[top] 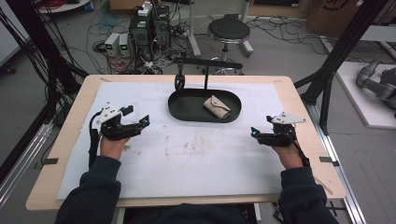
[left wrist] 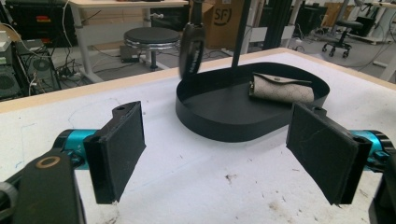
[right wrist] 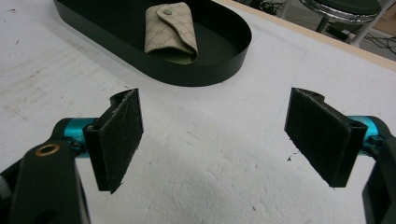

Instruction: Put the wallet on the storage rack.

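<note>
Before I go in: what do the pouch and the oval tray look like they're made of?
Pouch: looks like soft beige fabric or faux leather, matte with a fine repeating pattern, folded flap closed by a round snap. Tray: black, thin-walled and rigid, with an even low sheen; painted metal or plastic, I can't tell which.

— What's the surface here?
— A light wooden table point(top: 299, 100), nearly all of it covered by a white sheet point(top: 196, 163) with brownish stains near its middle.
— And what sits on the sheet?
— A black oval tray point(top: 180, 109) toward the far edge, with a thin black post rising from it to a crossbar. A small beige snap pouch point(top: 217, 107) lies in the tray's right half.
— Anything at the table's edges?
— Strips of black tape on the left and right rims
</note>
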